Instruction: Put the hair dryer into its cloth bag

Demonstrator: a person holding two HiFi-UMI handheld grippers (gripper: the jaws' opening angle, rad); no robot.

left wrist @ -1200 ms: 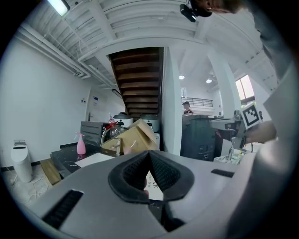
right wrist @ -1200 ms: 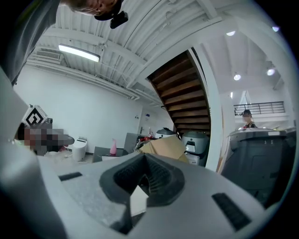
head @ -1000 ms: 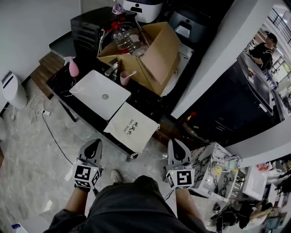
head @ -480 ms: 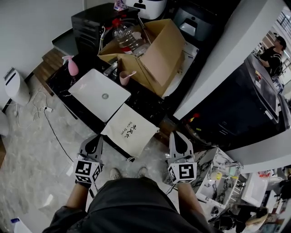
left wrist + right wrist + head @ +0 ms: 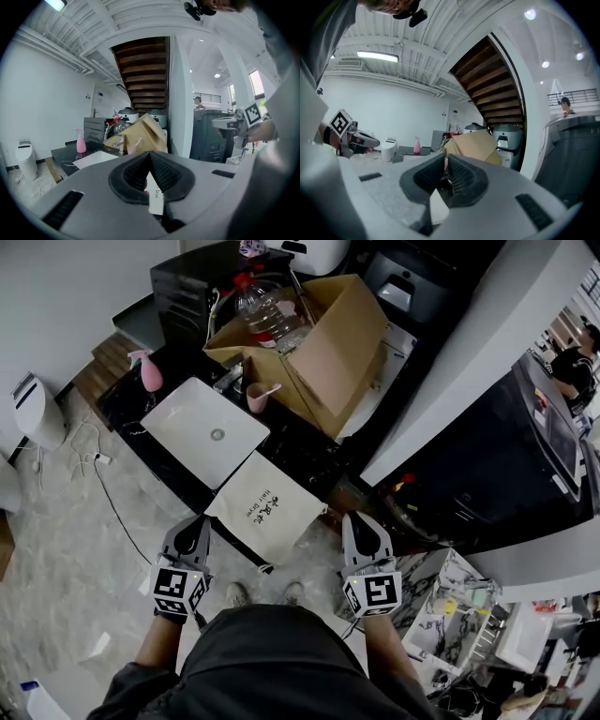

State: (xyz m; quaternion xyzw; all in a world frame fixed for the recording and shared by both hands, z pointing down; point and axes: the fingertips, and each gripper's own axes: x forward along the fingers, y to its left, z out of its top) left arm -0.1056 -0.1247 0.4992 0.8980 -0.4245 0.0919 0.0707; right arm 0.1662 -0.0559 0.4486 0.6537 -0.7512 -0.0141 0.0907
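My left tool [image 5: 193, 527] and right tool [image 5: 357, 523], jaws together and empty, hover either side of the beige printed cloth bag [image 5: 266, 508] at the near edge of the black worktop [image 5: 314, 463]

Bare floor [image 5: 66, 559] in frt of counter [image 5: 314, 465]; behind cloth bag [image 5: 267, 509]: sink [image 5: 204, 432], cup [image 5: 256, 397] & cardboard box [image 5: 330, 352].

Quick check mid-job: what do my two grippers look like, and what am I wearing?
The left gripper and right gripper are matching grey shells that taper to a rounded tip. Each has black ribbed pads set in a dark surround. At the rear of each sits a white cube printed with black square markers. The person wears dark clothing.
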